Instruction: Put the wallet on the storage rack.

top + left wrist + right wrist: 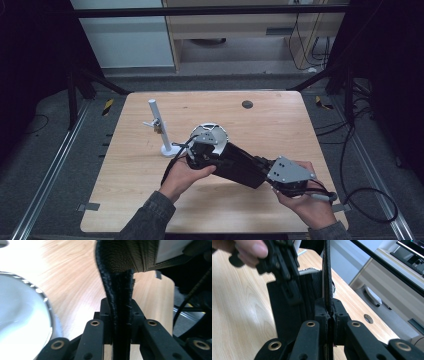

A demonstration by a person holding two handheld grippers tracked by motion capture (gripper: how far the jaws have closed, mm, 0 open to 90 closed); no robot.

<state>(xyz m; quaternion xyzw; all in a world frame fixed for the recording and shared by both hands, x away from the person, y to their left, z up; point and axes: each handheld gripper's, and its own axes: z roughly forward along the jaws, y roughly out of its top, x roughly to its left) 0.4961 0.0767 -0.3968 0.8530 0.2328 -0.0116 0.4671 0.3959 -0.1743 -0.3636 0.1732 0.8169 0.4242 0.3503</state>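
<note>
stand (159,129): white post, toward the table's (280,125) left edge, untouched.
bowl (212,134): white, mid-table, just behind left gripper.
left gripper (200,152): clenched on the black pouch's (239,165) left edge.
pouch: held off the table between both grippers, near front edge.
right gripper (270,172): clamped on its right edge.
step: we judge two-handed hold. Next likely needs one side released; target unclear.
</note>
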